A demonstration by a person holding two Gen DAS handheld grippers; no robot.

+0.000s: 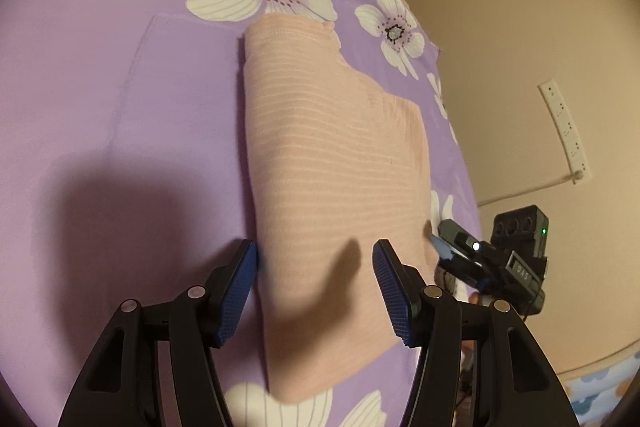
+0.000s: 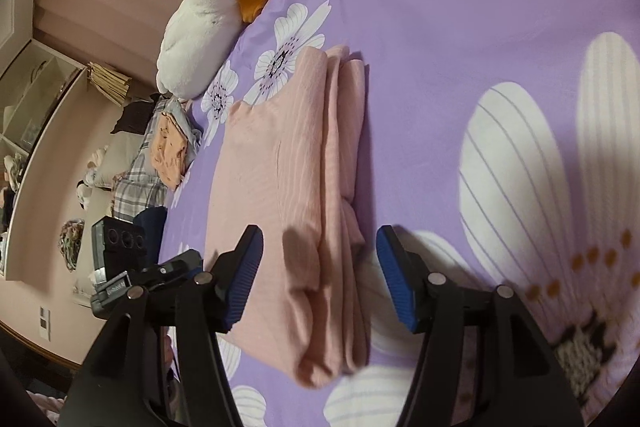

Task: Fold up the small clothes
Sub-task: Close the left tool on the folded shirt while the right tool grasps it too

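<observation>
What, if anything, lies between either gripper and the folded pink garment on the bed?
Nothing visible. The left gripper and right gripper both stand open right over the pink garment, with only purple floral bedsheet around it.

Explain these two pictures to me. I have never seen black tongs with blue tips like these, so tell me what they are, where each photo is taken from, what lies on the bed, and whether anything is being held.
No robot here: a person carries a hand-held gripper in each hand, and each has a wide-angle camera looking along its two fingers. One picture looks out from the left hand-held gripper, the other from the right hand-held gripper. The blue parts are grip pads. On the purple flowered bedsheet lies a pink garment, folded into a narrow stack of layers. A white and orange plush toy sits at the bed's edge. Both grippers are open, with the garment beneath the gap between the pads, so nothing is held.
</observation>
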